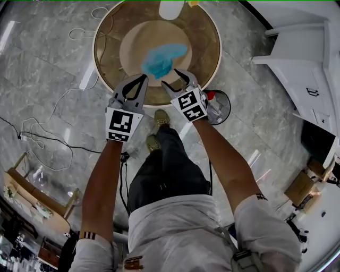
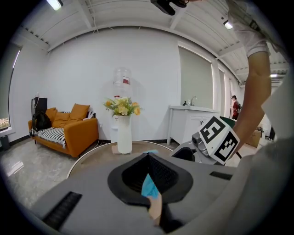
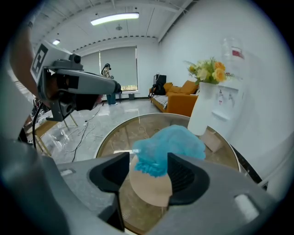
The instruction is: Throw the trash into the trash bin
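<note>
Round table (image 1: pixel 209 51) bearing blue trash (image 1: pixel 162 58), vase (image 1: pixel 171 7)

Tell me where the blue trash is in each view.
Head view: blue trash upper middle, on the round table.
Left gripper view: thin blue strip low centre, in the slit between the jaws.
Right gripper view: centre, between the open jaws.
Shared landmark: the white vase behind it.

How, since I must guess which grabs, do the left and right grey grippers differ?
The left gripper has jaws together; the right gripper has them apart. The crumpled blue trash shows between the right gripper's jaws, ungripped, but beside the left gripper's tips. Both hover over the round brown table.
</note>
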A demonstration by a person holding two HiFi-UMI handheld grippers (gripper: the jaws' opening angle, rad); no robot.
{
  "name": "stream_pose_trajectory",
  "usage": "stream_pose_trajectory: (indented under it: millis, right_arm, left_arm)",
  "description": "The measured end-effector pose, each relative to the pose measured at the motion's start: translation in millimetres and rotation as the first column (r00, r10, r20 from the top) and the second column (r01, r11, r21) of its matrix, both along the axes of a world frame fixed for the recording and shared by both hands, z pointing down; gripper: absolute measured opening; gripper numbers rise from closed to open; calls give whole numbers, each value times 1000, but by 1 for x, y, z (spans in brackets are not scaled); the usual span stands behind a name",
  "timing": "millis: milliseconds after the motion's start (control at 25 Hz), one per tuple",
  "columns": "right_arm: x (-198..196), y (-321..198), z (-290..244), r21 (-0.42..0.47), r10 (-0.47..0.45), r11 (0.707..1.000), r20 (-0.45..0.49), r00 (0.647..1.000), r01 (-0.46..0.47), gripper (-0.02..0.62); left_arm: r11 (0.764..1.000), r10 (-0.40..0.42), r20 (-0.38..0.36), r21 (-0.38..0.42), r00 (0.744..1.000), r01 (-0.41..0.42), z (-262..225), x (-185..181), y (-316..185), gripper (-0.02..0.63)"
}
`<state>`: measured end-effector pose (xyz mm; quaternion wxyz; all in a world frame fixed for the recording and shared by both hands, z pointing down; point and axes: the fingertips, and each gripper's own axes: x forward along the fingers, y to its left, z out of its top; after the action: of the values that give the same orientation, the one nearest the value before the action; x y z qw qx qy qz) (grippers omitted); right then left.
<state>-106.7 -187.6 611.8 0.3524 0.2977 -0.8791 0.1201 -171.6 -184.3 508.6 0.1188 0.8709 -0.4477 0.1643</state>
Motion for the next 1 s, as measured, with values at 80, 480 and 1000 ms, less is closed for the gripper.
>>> stream_pose_trajectory:
  millis: [80, 480, 1000]
  right_arm:
    - [-1, -3, 10, -16, -16, 1000, -11, 1000, 16, 252]
    - [-6, -17, 64, -71, -89, 994, -91, 992, 83, 259]
    - [-24, -25, 97, -100, -126, 989, -182, 975, 109, 215]
  left_arm:
    - [1000, 1, 6, -18, 1000, -1, 11, 3, -4, -2]
    - [999, -13, 9, -44, 1000, 13, 41, 0, -21, -2]
    - [998, -53, -10, -44, 999, 52, 43, -17, -16, -2]
